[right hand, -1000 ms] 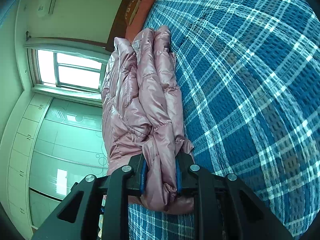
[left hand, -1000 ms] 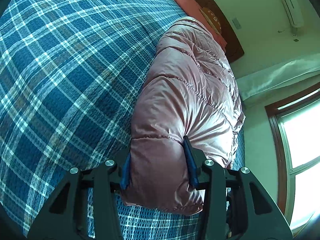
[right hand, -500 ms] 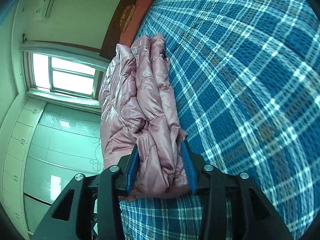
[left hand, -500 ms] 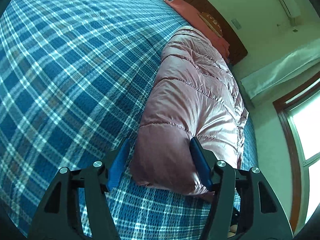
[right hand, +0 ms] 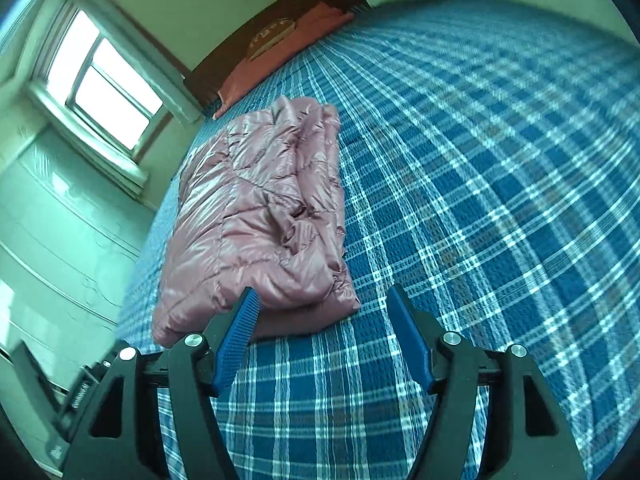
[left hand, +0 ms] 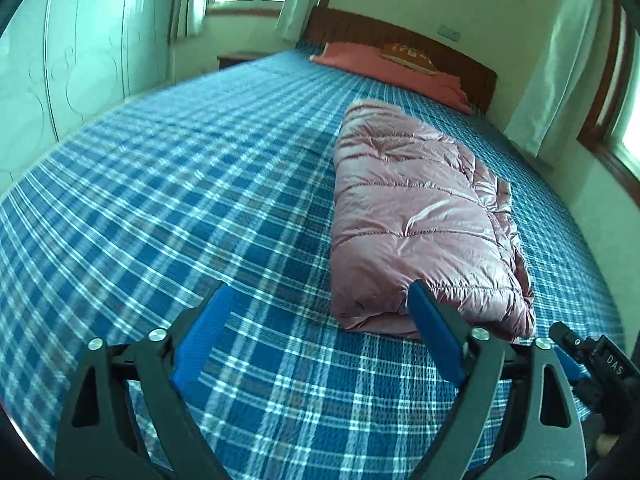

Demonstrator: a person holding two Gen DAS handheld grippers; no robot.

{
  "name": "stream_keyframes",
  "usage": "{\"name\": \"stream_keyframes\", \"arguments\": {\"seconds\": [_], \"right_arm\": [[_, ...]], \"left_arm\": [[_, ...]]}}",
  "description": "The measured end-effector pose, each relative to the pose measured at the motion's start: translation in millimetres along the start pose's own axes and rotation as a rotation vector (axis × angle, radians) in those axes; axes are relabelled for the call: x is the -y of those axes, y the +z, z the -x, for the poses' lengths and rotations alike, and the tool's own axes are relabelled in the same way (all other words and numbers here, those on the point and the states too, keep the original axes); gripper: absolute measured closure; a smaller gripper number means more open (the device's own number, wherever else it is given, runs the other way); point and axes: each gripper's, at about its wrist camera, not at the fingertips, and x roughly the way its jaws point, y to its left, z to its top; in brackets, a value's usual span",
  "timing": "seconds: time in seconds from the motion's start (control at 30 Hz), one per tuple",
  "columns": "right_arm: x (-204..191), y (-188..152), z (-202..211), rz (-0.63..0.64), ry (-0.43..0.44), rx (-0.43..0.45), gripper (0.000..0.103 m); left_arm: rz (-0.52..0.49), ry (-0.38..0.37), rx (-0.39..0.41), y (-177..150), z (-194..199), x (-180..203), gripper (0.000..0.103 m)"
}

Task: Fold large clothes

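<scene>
A shiny pink puffer jacket (left hand: 416, 216) lies folded into a long bundle on the blue plaid bedspread (left hand: 180, 184). It also shows in the right wrist view (right hand: 256, 216). My left gripper (left hand: 320, 300) is open and empty, just short of the bundle's near end, with its right finger beside the bundle's corner. My right gripper (right hand: 320, 300) is open and empty, just short of the bundle's near end, with its left finger in front of the jacket's edge. Neither gripper holds the jacket.
An orange-red pillow (left hand: 384, 68) lies at the dark wooden headboard (left hand: 400, 40). Windows with white curtains (left hand: 556, 80) and a pale wardrobe (right hand: 52, 240) stand around the bed. Plaid bedspread stretches left of the jacket in the left view and right of it in the right view (right hand: 500, 160).
Both grippers opened, let go of the jacket's end and pulled back. The jacket now rests flat on the bed and both views have levelled out.
</scene>
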Motion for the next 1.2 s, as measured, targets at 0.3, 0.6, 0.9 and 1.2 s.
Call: {"name": "stream_keyframes", "arguments": {"seconds": [0.3,0.6,0.9,1.2], "right_arm": [[-52,-18,54,0.211,-0.132,0.122,0.025],[-93,-28,92,0.340,-0.157,0.217,0.024],[-104,-38,112,0.378,-0.151,0.254,0.023],[-108,-41,131,0.401,-0.140,0.302,0.023]], "left_arm": [[-0.087,0.086,0.124,5,63,9,0.007],[-0.093,0.072,0.187,10,111,12,0.003],[-0.113,0.060,0.201,5,132,20,0.003],[-0.134,0.057,0.229,1,147,29,0.003]]}}
